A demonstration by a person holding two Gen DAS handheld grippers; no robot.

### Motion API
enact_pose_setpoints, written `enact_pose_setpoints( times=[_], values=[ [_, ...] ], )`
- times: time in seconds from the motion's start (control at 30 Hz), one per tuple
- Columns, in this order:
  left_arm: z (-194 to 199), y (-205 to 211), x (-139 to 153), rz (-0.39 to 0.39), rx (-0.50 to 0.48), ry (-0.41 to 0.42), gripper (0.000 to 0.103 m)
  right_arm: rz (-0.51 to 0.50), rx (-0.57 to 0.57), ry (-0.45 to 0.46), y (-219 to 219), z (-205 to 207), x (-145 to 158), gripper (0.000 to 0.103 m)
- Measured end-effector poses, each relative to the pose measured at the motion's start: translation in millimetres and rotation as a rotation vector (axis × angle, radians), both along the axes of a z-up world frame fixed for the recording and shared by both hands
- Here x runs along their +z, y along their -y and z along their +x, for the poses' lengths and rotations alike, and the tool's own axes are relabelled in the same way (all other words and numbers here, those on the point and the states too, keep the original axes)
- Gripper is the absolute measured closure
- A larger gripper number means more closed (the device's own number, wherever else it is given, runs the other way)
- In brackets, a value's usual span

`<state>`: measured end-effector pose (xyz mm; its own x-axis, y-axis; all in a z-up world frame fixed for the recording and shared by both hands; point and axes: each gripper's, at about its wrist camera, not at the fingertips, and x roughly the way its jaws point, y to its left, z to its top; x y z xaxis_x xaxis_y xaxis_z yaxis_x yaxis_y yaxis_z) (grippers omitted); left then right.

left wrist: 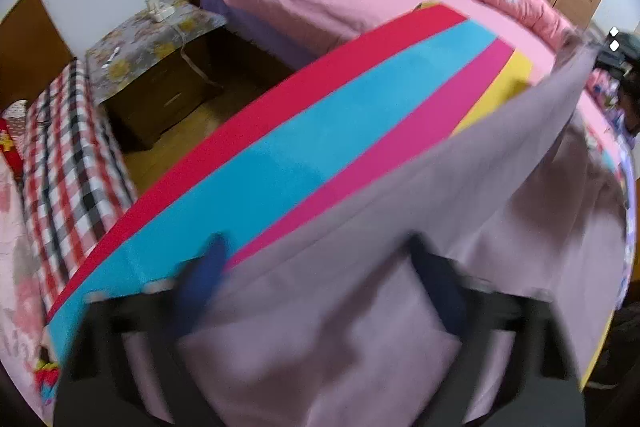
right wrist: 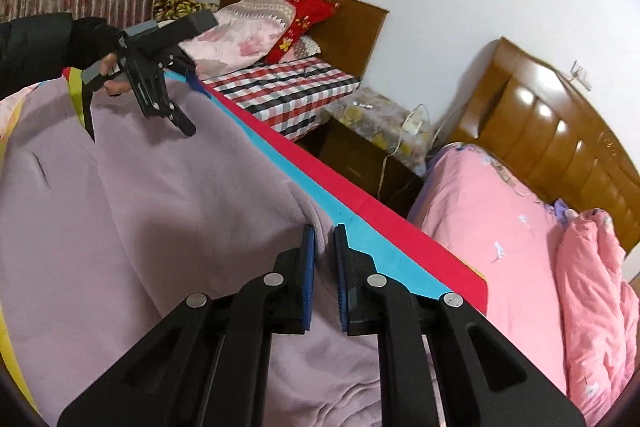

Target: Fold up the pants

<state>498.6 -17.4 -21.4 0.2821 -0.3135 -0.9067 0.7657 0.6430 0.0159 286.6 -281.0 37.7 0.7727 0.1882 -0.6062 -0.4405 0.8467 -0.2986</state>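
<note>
The lilac fleece pants (left wrist: 360,307) lie on a striped mat (left wrist: 280,167) on the bed. In the left wrist view my left gripper (left wrist: 316,247) is blurred, its fingers spread wide over the fabric, holding nothing. A far part of the pants (left wrist: 560,95) is lifted off the mat. In the right wrist view the pants (right wrist: 160,207) fill the left half. My right gripper (right wrist: 323,231) has its blue pads close together with a fold of the pants' edge between them. The left gripper (right wrist: 180,115) shows there above the far end of the pants.
The mat's red edge (right wrist: 380,219) runs along the bed side. A pink bed (right wrist: 500,235) with a quilt (right wrist: 592,287) lies to the right. A nightstand (right wrist: 360,155) and a checked bed (right wrist: 288,91) stand beyond. A wooden headboard (right wrist: 560,147) is far right.
</note>
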Motion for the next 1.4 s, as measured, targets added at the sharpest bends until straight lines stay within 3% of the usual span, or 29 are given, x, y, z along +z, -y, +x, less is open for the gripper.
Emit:
enact_pose_setpoints(
  times=[0.03,0.07,0.2,0.3,0.4,0.5,0.6,0.67,0.7,0.73,0.77,0.83,0.87,0.9,1.03,1.1,1.4],
  values=[
    [-10,-11,3,0.011,0.009,0.021,0.082,-0.009,-0.012,0.009,0,-2,1,0.092],
    [-20,-17,11,0.011,0.020,0.054,0.086,-0.022,-0.028,0.026,-3,-7,3,0.092],
    [-84,-43,74,-0.047,0.108,0.352,0.088,0.014,-0.060,0.132,-11,-52,24,0.092],
    [-179,-65,122,-0.101,0.129,0.578,0.088,0.057,-0.074,0.227,-14,-107,38,0.092],
    [-260,-69,123,-0.074,0.097,0.665,0.088,0.095,-0.080,0.247,-17,-164,33,0.091],
    [-334,-78,82,-0.085,0.118,0.616,0.088,0.117,-0.091,0.172,-18,-211,-3,0.091],
    [-372,-84,33,-0.103,0.162,0.519,0.087,0.151,-0.128,0.079,-18,-243,-45,0.089],
    [-387,-85,-12,-0.072,0.209,0.440,0.085,0.168,-0.165,-0.015,-17,-255,-79,0.079],
    [-392,-86,-23,-0.068,0.225,0.425,0.084,0.162,-0.181,-0.029,-19,-264,-88,0.060],
    [-397,-88,-38,-0.067,0.257,0.402,0.083,0.164,-0.194,-0.038,-17,-272,-94,0.047],
    [-402,-89,-43,-0.076,0.280,0.389,0.078,0.189,-0.201,-0.043,-13,-283,-96,0.044],
    [-410,-101,-40,-0.162,0.324,0.361,0.059,0.270,-0.231,-0.043,1,-299,-93,0.041],
    [-413,-107,-36,-0.219,0.355,0.345,0.029,0.341,-0.271,-0.040,17,-306,-90,0.041],
    [-420,-119,-29,-0.300,0.412,0.334,0.007,0.404,-0.310,-0.038,31,-312,-90,0.041],
    [-432,-152,-19,-0.522,0.549,0.232,0.006,0.712,-0.427,-0.102,84,-314,-98,0.041],
    [-430,-161,-22,-0.565,0.611,0.181,0.006,0.826,-0.442,-0.155,95,-306,-102,0.042],
    [-425,-188,-26,-0.608,0.740,0.153,0.006,0.917,-0.564,-0.310,98,-284,-117,0.042]
  ],
)
